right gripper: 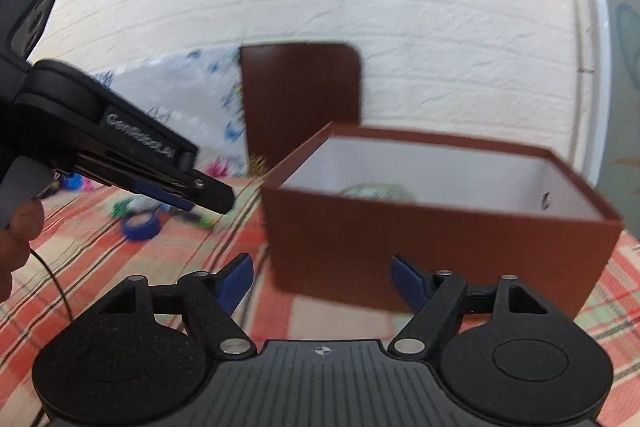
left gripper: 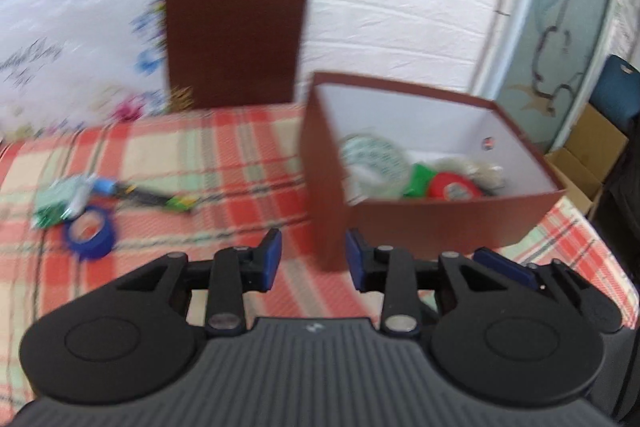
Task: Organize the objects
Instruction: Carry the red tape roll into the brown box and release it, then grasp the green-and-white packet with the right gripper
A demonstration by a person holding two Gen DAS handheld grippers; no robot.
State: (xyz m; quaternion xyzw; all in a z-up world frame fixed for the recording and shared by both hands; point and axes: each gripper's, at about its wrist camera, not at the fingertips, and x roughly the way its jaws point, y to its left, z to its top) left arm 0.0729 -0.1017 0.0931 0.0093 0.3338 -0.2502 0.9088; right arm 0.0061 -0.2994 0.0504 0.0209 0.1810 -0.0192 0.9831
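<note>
A brown open box stands on the plaid cloth. Inside lie a clear tape roll, a green packet and a red tape roll. Left of it lie a blue tape roll, a green foil packet and a pen. My left gripper is open, with the box's near corner showing beyond its gap and nothing pressed by the pads. My right gripper is open wide and empty, facing the box's near wall. The left gripper hangs left of the box.
The brown lid leans upright against the white brick wall behind the box. A floral plastic bag lies at the back left. Past the right edge of the cloth are a cardboard carton and a blue chair. A hand holds the left gripper.
</note>
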